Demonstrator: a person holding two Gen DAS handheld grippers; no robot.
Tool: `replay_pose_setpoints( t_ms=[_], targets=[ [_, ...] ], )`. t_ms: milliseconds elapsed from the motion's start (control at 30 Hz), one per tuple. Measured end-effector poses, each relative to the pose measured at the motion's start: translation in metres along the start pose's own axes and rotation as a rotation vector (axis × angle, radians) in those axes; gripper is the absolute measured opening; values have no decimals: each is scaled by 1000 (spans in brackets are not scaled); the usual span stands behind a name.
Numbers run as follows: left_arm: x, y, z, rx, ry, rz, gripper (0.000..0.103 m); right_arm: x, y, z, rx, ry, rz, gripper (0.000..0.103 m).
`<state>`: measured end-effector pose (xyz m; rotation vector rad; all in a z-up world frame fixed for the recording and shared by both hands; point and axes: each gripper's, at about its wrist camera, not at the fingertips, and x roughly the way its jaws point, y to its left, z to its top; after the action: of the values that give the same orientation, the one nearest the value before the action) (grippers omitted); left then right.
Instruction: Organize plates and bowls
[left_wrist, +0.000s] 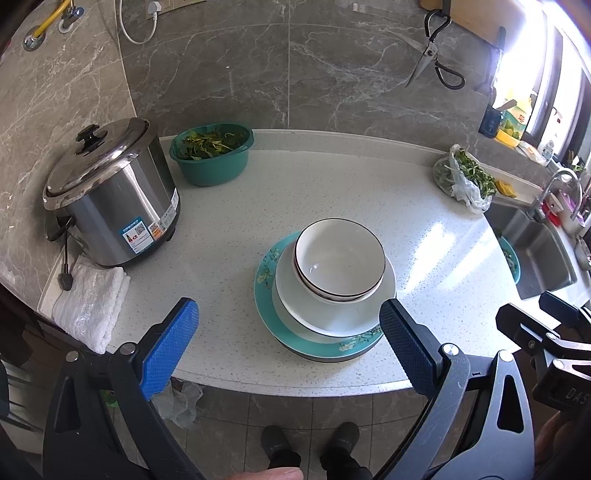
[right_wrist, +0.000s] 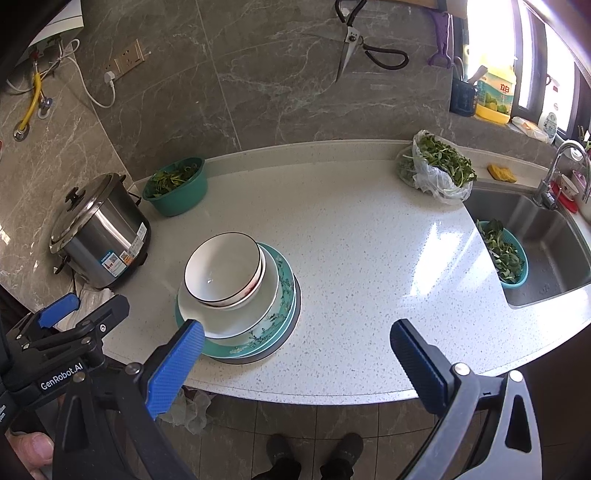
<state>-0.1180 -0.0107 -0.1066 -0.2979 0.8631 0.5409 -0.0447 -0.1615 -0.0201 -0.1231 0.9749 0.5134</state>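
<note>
Left wrist view, left to right: a steel cooker (left_wrist: 110, 192) is standing at left, a green basin (left_wrist: 212, 153) of leaves behind it; the stack of bowls (left_wrist: 338, 258) on teal plates (left_wrist: 267, 291) is sitting at centre on the counter (left_wrist: 424, 229). The left gripper (left_wrist: 288, 343) is hovering wide open, holding nothing. Right wrist view: the right gripper (right_wrist: 295, 354) is gaping empty beside the stack; the sink (right_wrist: 546, 251) is lying at right.
</note>
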Motion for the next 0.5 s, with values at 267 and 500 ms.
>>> replay_pose_setpoints(
  t_ms=[267, 500],
  targets=[
    [1, 2, -1, -14, 6, 6, 100, 2, 1, -1, -4, 7, 1, 103],
    [1, 3, -2, -21, 7, 12, 100, 3, 1, -1, -4, 9, 0, 103]
  ],
)
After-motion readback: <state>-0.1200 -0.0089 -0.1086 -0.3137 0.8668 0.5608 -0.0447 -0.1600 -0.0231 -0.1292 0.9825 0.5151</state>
